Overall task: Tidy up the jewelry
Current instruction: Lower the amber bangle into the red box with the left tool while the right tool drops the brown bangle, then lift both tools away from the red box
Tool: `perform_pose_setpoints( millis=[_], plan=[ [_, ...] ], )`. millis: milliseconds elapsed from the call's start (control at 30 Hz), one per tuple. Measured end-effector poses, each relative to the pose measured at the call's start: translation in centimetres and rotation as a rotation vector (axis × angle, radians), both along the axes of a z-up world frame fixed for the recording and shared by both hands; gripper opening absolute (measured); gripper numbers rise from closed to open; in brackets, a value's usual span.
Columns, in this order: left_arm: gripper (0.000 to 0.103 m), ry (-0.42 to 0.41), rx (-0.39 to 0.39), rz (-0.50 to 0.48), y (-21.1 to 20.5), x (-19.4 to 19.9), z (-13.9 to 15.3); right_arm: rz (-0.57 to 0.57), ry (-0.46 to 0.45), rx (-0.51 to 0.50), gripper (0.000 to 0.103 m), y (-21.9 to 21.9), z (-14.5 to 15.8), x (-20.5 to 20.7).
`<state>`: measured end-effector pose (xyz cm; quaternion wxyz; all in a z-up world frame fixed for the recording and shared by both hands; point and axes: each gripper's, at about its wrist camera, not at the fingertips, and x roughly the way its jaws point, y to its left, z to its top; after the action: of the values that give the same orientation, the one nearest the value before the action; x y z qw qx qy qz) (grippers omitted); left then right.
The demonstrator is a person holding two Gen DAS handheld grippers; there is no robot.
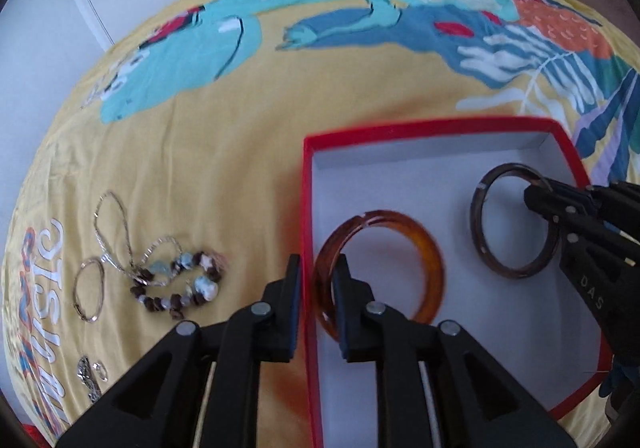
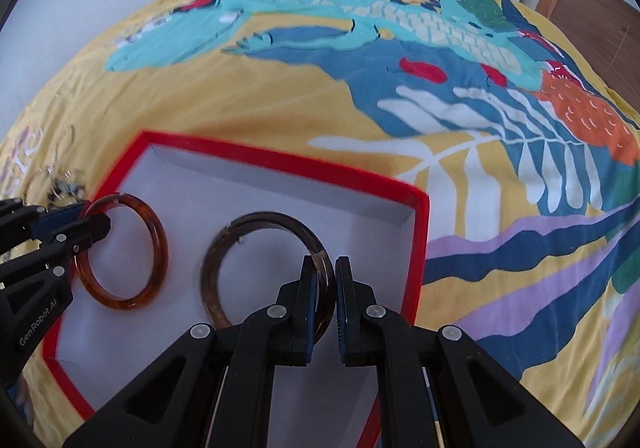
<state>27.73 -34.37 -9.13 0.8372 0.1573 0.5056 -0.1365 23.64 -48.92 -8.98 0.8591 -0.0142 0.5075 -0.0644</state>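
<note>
The left gripper straddles the amber bangle, jaws slightly apart with the band between them, by the left wall of the red-rimmed box. The right gripper is clamped on the dark brown bangle, nearer the box's right wall. Off the box's left edge, on the yellow bedspread, lie a beaded bracelet and silver chains.
</note>
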Motion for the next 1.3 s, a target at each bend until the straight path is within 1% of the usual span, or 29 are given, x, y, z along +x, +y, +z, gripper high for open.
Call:
perform_pose_setpoints(
  millis=[33,100,133,200,233,267,333,467,500,567,633,767,833,967,1067,1200,1300],
  plan=[
    [0.017,0.027,0.000,0.004,0.1,0.1,-0.8,0.005,0.008,-0.012,0.009,0.0,-0.4,-0.1],
    [0.017,0.003,-0.009,0.008,0.2,-0.2,-1.0,0.020,0.009,-0.039,0.009,0.3,-0.5,-0.2],
    [0.017,-0.001,-0.010,0.010,0.3,-0.3,-0.9,0.027,0.010,-0.047,0.011,0.5,-0.5,-0.3],
    [0.017,0.016,-0.042,0.027,0.7,-0.2,-0.7,0.030,0.009,-0.045,0.017,0.5,-0.5,-0.2],
    [0.017,0.030,-0.065,0.037,1.0,0.0,-0.5,0.039,0.006,-0.036,0.022,0.6,-0.4,-0.3],
    [0.017,0.041,-0.081,0.043,1.2,0.0,-0.4,0.044,0.001,-0.038,0.032,0.7,-0.2,-0.4],
    [0.017,0.042,-0.104,0.044,1.4,-0.2,0.0,0.056,-0.023,-0.065,0.047,1.1,0.7,-0.8],
    [0.021,0.033,-0.162,0.041,2.0,-1.5,1.8,0.043,-0.073,-0.074,0.049,1.3,3.3,-2.2],
    [0.023,0.027,-0.176,0.035,2.2,-1.9,2.5,0.035,-0.088,-0.072,0.050,1.2,4.2,-2.7],
    [0.028,0.013,-0.210,0.028,2.8,-3.0,4.1,0.012,-0.114,-0.074,0.055,1.2,5.8,-3.9],
    [0.029,0.005,-0.232,0.027,3.6,-4.0,5.5,-0.007,-0.135,-0.072,0.055,1.3,7.4,-5.5],
    [0.030,-0.033,-0.245,0.035,6.4,-6.9,8.5,-0.022,-0.160,-0.056,0.056,2.4,10.0,-8.5],
    [0.030,-0.048,-0.240,0.046,7.9,-8.0,9.4,-0.023,-0.178,-0.042,0.056,3.4,11.4,-10.1],
    [0.030,-0.107,-0.222,0.097,12.6,-10.7,11.4,-0.005,-0.212,0.000,0.056,5.8,13.5,-13.1],
    [0.030,-0.115,-0.213,0.151,16.8,-12.4,12.5,0.029,-0.246,0.021,0.056,8.6,15.1,-15.3],
    [0.030,-0.147,-0.181,0.214,22.5,-14.8,13.7,0.057,-0.272,0.059,0.056,11.5,16.1,-17.1],
    [0.030,-0.159,-0.178,0.262,26.9,-16.6,14.1,0.082,-0.290,0.083,0.056,13.8,16.6,-18.4]
  ],
)
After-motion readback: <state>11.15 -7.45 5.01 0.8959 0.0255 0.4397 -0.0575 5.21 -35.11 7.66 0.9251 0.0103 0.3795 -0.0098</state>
